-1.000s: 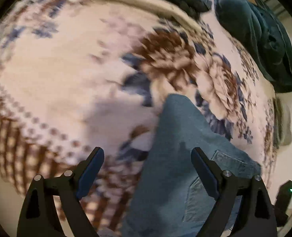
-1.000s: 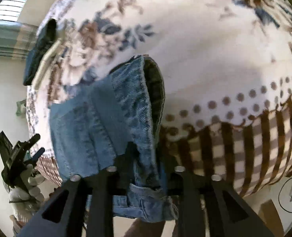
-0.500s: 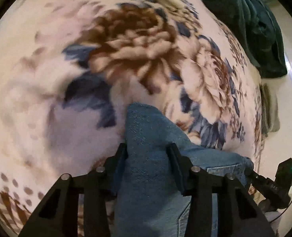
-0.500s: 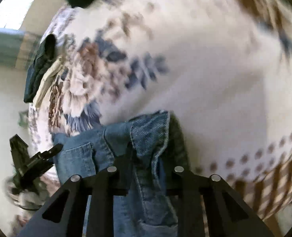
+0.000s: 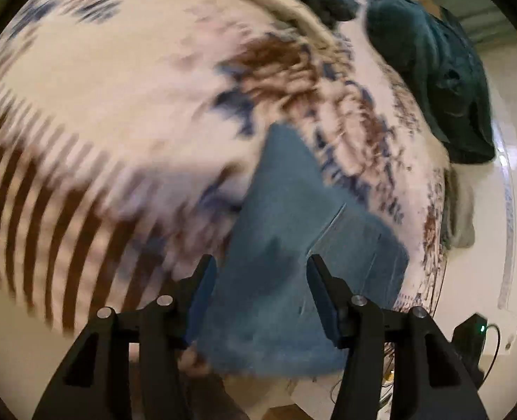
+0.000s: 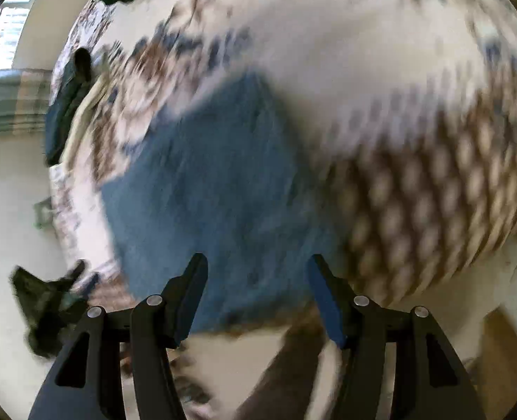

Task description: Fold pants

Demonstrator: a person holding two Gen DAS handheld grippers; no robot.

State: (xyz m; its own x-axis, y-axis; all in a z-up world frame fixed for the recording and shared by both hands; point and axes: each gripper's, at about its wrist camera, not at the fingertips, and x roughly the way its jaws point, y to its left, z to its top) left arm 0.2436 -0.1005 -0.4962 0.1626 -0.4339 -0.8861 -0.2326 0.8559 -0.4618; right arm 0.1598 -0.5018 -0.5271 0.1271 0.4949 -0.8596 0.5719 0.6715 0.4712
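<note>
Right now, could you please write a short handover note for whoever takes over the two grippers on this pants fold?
Left gripper: open, holding nothing.
Right gripper: open, holding nothing.
Jeans: lying in a folded blue bundle on the floral blanket, near its striped edge, in front of both grippers.
Done: at least one fold is in and the denim has been let go.
Left: both views are blurred, so check that the edges line up, then make any last fold.

No legible text, label, brand, number or sign appears in either wrist view; both are motion-blurred.
</note>
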